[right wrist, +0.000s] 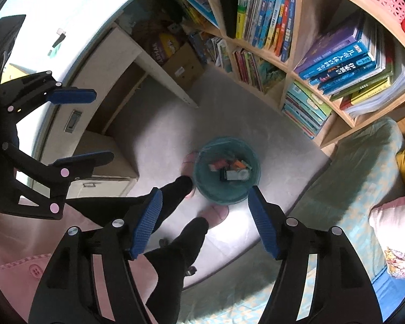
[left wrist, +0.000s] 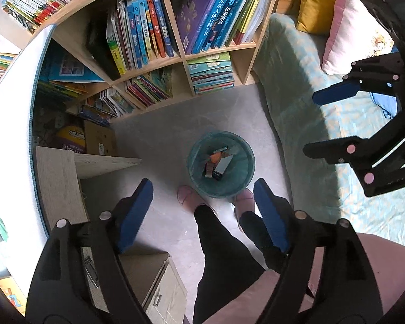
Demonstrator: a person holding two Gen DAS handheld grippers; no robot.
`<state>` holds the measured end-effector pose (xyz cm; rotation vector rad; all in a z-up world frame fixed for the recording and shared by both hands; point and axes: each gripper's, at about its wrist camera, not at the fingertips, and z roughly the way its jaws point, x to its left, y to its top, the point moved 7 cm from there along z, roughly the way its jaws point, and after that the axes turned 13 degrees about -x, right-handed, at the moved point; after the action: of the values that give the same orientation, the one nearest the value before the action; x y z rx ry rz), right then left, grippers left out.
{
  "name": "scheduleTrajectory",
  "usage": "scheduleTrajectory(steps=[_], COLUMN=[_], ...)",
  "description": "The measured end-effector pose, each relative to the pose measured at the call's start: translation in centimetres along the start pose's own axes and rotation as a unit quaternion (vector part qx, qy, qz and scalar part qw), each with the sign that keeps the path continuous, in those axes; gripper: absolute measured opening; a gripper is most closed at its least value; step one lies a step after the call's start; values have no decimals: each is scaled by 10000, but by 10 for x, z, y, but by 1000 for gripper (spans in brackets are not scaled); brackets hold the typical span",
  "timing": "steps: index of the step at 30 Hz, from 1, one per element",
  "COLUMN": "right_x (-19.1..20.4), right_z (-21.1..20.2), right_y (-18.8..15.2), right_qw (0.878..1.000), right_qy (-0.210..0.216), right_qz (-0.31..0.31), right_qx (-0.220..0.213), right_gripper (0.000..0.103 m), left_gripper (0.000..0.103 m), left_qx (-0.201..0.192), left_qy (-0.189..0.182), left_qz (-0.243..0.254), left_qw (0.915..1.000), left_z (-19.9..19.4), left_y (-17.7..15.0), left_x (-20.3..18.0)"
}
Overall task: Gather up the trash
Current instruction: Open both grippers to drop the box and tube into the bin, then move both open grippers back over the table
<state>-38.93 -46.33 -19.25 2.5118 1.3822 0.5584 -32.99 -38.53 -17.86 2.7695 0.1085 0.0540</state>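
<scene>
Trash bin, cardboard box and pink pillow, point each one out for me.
trash bin (left wrist: 237, 186), left wrist view, on its front wall.
cardboard box (left wrist: 101, 141), left wrist view, on its top face.
pink pillow (left wrist: 356, 29), left wrist view, on its front face.

A home bedroom or child's room: bookshelf (left wrist: 175, 40) crammed with children's books, bed (left wrist: 351, 140) with pillows (left wrist: 351, 27).

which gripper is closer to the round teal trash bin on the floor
Cannot tell: both open grippers, left and right, hang empty high above the round teal trash bin, about equally far, the left toward the desk side, the right toward the bed.
</scene>
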Motion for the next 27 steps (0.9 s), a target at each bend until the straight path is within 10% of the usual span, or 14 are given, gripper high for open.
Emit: scheduleTrajectory(steps=[14,27], right_x=[5,94], right_z=[0,13], right_y=[21,96], right_qw=[9998,9849], right_qy=[114,712], right_qz=[-141,-1559], right_qx=[-115,-221], right_gripper=[73,81], left_gripper=[85,94], left_qx=[-158,-222], left_qy=[194,1149], left_qz=[-442,-1403], left_qw=[9987,9832], left_z=[-18,-74], left_y=[2,-54], left_x=[30,138])
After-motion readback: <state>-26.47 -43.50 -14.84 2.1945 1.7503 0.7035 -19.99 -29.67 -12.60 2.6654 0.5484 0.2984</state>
